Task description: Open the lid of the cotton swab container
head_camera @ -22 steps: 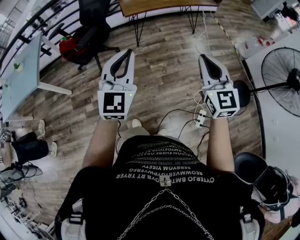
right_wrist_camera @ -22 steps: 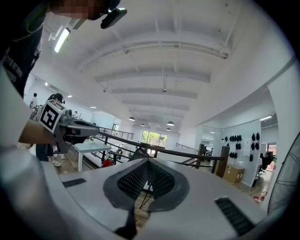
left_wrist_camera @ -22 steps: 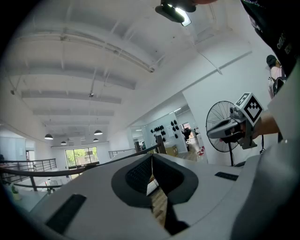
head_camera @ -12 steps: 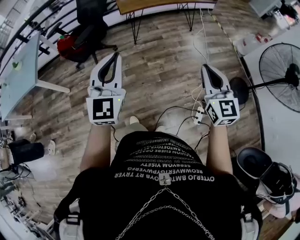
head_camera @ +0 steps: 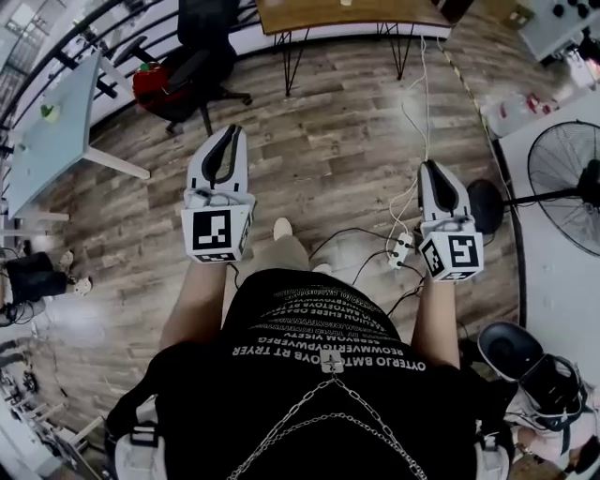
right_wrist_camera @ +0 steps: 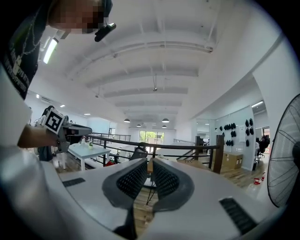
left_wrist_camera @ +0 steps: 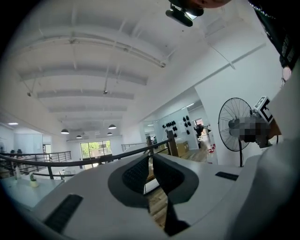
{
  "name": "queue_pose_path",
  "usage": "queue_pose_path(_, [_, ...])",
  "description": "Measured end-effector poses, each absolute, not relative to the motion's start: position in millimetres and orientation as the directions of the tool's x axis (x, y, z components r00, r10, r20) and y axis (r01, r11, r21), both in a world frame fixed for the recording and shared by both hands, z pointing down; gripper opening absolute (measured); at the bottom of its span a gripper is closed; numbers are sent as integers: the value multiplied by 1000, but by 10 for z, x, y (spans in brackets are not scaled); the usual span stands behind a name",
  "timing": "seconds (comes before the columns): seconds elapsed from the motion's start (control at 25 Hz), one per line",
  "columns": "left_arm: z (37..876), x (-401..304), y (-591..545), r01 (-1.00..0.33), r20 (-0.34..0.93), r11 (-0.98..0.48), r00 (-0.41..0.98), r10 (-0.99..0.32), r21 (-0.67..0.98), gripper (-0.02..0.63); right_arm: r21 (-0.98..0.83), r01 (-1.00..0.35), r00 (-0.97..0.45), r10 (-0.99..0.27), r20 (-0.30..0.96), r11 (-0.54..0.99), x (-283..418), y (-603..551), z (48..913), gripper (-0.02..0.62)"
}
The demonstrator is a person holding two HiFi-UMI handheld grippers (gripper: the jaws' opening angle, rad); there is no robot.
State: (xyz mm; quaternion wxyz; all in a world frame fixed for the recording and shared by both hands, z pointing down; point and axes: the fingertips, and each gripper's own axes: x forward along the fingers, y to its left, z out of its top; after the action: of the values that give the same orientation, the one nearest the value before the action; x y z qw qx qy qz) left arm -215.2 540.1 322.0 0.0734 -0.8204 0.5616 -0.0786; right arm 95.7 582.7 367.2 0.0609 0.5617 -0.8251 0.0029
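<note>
No cotton swab container shows in any view. In the head view my left gripper [head_camera: 228, 134] is held out over the wooden floor, jaws shut with nothing between them. My right gripper [head_camera: 434, 168] is held level with it on the right, also shut and empty. The left gripper view shows its closed jaws [left_wrist_camera: 151, 158] pointing at a railing and a distant wall. Through the right gripper view, the shut gripper [right_wrist_camera: 150, 162] faces the railing and a white table.
A wooden table [head_camera: 349, 11] stands ahead, a black office chair [head_camera: 200, 54] at upper left, and a white table [head_camera: 54, 133] at far left. A standing fan [head_camera: 564, 187] is on the right. Cables and a power strip [head_camera: 401, 249] lie on the floor by my feet.
Both grippers have sunk lower in the head view, closer to the body, and the view has shifted slightly. Their jaws have stayed shut.
</note>
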Motion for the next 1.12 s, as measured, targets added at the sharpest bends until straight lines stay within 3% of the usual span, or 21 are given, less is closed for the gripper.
queue_pose_path(0.16, [3255, -2221, 5173, -914, 35, -358, 358, -933, -190, 38, 40, -926, -372, -924, 90, 376, 902, 5531, 3709, 92])
queue_pose_path(0.28, [3354, -2225, 4879, -900, 57, -400, 396, -916, -171, 140, 41, -923, -377, -920, 103, 383, 816, 5208, 3747, 117])
queue_pose_path(0.36, [3443, -2203, 4631, -890, 77, -430, 423, -903, -151, 173, 42, -922, -379, -919, 109, 385, 769, 4959, 3755, 129])
queue_pose_path(1.12, [3630, -2214, 2913, -820, 107, -564, 555, -825, -98, 186, 38, -943, -320, -931, 179, 331, 405, 3608, 3807, 149])
